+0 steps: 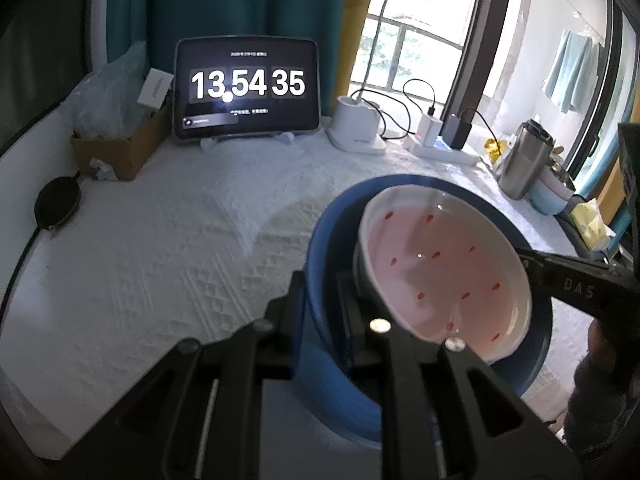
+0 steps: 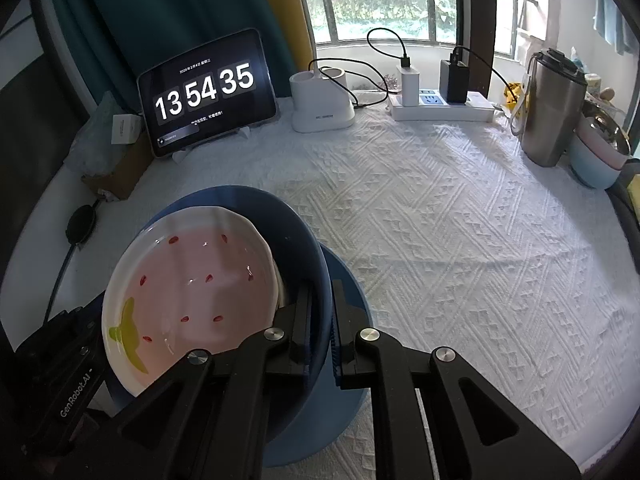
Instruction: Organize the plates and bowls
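Low in both wrist views, a blue bowl (image 2: 304, 240) sits on the white quilted tablecloth (image 2: 460, 240), with a pink strawberry-pattern plate (image 2: 192, 292) resting tilted inside it. Under the bowl in the right wrist view lies a second blue dish (image 2: 352, 304); whether it is a plate or another bowl cannot be told.

At the lower centre of the right wrist view, the right gripper (image 2: 322, 320) has its jaws pressed together on the blue bowl's rim, one finger inside the wall and one outside. At the lower centre of the left wrist view, the left gripper (image 1: 324, 304) likewise pinches the opposite side of the bowl's wall (image 1: 316, 280), its jaws nearly together with the rim between them.

Toward the upper left of each frame a tablet (image 2: 208, 92) stands showing a clock. At the right edge a steel tumbler (image 2: 552, 108) stands just beside stacked pastel bowls (image 2: 596, 160), well apart from the blue bowl.
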Motion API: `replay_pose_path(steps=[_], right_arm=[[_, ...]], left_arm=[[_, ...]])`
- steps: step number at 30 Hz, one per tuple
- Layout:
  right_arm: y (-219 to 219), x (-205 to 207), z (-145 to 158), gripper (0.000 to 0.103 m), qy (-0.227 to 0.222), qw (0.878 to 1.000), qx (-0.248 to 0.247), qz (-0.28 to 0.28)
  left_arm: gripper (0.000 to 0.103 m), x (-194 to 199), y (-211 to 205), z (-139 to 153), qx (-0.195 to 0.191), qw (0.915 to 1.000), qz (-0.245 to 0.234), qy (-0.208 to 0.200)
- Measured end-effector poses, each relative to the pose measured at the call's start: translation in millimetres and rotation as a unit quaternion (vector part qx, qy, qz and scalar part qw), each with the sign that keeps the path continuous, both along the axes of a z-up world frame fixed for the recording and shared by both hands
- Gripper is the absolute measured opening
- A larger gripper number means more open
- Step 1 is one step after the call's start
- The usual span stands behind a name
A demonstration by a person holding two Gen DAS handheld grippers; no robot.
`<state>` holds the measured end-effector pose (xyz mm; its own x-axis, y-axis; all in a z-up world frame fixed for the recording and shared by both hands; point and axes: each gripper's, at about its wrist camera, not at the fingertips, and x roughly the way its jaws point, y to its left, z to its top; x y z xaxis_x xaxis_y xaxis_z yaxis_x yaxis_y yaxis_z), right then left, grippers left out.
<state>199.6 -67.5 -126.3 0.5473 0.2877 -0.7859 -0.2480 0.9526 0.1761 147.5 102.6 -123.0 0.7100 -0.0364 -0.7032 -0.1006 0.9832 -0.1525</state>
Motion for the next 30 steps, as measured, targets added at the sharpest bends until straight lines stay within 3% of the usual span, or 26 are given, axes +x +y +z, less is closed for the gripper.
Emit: replay_pose_path(steps=[6, 23, 30], right_arm=[[-3.9, -0.9, -1.7, 0.012, 0.004, 1.0, 0.006, -0.003], [-9.0, -7.4, 1.2, 0.034, -0.003, 1.0, -0.012, -0.005], [-13.4, -14.5, 12.7, 0.044, -0.019, 1.0, -0.007, -0.007]], left_arm=[[0.016, -0.5, -0.3, 0.0, 0.004, 1.0, 0.001, -0.003], [0.02, -7.0, -0.1, 5.9, 0.023, 0.9995, 0.023, 0.0], [0.034, -15.8, -1.4, 19.7, 0.032, 0.9988, 0.028, -0.024]])
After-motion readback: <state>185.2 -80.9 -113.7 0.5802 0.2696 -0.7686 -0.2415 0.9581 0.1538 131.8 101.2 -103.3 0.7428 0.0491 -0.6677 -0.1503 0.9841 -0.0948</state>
